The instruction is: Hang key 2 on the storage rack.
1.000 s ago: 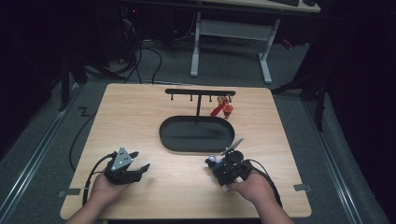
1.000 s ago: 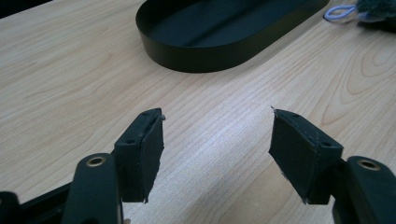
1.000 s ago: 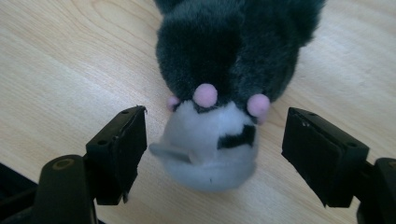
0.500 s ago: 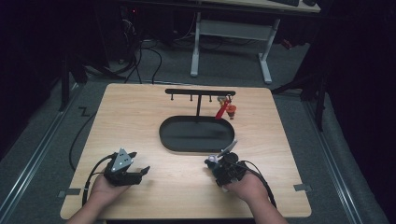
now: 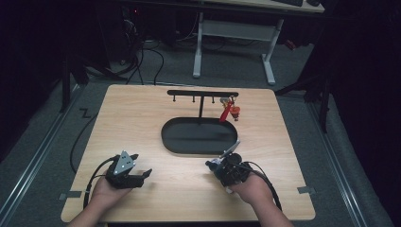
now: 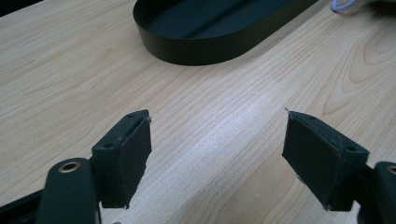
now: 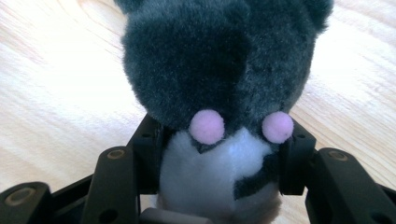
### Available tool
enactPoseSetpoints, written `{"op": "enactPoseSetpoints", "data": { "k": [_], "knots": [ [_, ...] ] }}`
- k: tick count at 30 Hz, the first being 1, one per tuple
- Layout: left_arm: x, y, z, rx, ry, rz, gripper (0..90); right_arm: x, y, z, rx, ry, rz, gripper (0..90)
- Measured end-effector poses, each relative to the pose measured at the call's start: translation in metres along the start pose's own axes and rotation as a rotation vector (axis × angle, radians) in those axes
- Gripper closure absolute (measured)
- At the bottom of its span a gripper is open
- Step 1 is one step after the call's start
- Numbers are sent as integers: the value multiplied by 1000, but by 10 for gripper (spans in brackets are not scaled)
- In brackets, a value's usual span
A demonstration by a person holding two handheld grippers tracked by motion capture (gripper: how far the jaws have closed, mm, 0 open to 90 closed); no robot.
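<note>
Plush toy, dark grey fur with a white belly and pink pompom cheeks (image 7: 219,107) — our right gripper (image 7: 219,163) has just been closing and now clenches it, low over the pale wooden table (image 5: 142,123) beside the black oval tray (image 5: 198,137). Our left gripper (image 6: 217,156) — jaws just widened — stands empty, so we judge a lift comes next.

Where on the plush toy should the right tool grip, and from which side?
Grip the plush toy across its narrow white belly, below the wider grey head, coming in from the belly end, level with the table. The right tool straddles it there: its jaws have just been closing, pads on both flanks of the belly.
</note>
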State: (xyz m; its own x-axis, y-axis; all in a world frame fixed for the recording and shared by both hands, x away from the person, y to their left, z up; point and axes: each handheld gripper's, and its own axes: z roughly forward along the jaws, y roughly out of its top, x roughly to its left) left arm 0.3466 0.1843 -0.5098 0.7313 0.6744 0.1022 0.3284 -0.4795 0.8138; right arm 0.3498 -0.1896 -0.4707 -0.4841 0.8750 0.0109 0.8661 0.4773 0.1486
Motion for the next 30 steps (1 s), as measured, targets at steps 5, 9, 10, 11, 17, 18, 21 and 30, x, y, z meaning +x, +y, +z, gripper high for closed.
{"op": "enactPoseSetpoints", "data": {
  "k": [5, 9, 10, 11, 17, 18, 21, 30],
  "knots": [
    [-1, 0, 1, 3, 1, 5, 243, -4, 0, -13, 2, 15, 14, 475],
    [-1, 0, 0, -8, 1, 3, 246, -7, 1, -25, -6, 17, 21, 476],
    [-1, 0, 0, -7, -1, 0, 246, -7, 1, -29, -8, 14, 19, 476],
    [-1, 0, 1, -8, -4, -3, 246, -7, 1, -32, -12, 11, 17, 476],
    [-3, 1, 2, -8, -8, 4, 244, -8, 4, -50, -21, 8, 15, 474],
    [-2, 1, 2, -10, -10, 0, 244, -8, 5, -52, -19, 10, 19, 474],
    [-3, 0, 2, -6, -13, -13, 244, -6, 7, -62, -30, 12, 32, 475],
    [-4, 2, 0, -18, -5, 8, 244, -9, 15, -79, -54, 16, 23, 475]
  ]
}}
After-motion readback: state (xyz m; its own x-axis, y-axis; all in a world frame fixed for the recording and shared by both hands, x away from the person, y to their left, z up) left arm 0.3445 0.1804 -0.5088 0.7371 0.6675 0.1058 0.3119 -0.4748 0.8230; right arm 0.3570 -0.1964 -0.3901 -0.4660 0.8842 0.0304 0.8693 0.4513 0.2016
